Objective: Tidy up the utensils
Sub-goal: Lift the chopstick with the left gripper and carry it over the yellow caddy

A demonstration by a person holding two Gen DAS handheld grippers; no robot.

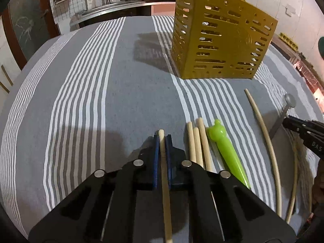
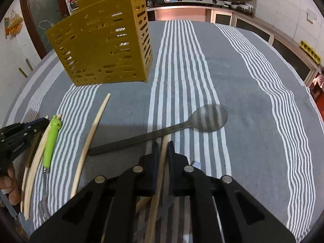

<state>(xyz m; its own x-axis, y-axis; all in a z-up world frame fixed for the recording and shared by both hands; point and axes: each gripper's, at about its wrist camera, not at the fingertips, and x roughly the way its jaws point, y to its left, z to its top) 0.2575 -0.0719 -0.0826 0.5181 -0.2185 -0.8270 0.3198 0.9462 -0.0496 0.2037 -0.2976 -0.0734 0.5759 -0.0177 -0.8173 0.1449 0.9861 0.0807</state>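
A wooden chopstick is clamped in the left claw, and another chopstick is clamped in the right claw. The yellow perforated holder is seen upright on the striped desk, well apart from both. A metal spoon is seen lying just ahead of the right claw.

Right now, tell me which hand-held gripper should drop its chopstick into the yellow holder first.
Probably either. Left hand-held gripper and right hand-held gripper each clamp a chopstick; the yellow holder looks about equally far.
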